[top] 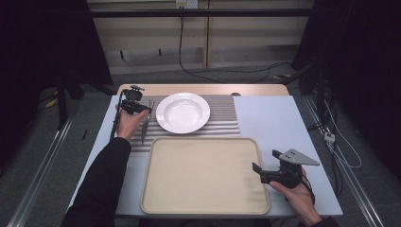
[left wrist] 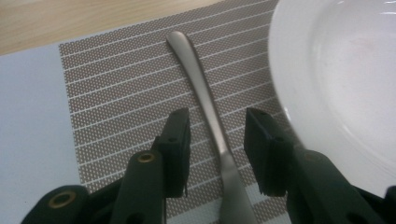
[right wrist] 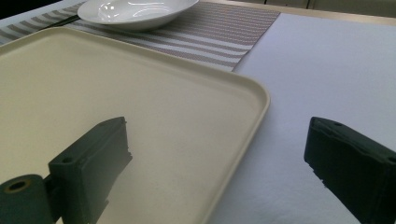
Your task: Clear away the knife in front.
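Two jaws of the left gripper (left wrist: pixel 217 140) straddle a utensil handle (left wrist: pixel 201 88), not touching it. Right gripper (right wrist: pixel 217 163) gapes wide, holding nothing, across the tray rim (right wrist: pixel 261 102).

We see a counter (top: pixel 279 118) with a pale blue-grey top and a wooden far edge. Directly on it lie a striped placemat (top: pixel 224 118) at the far side and a beige tray (top: pixel 203 177) at the near side, overlapping the placemat's near edge.
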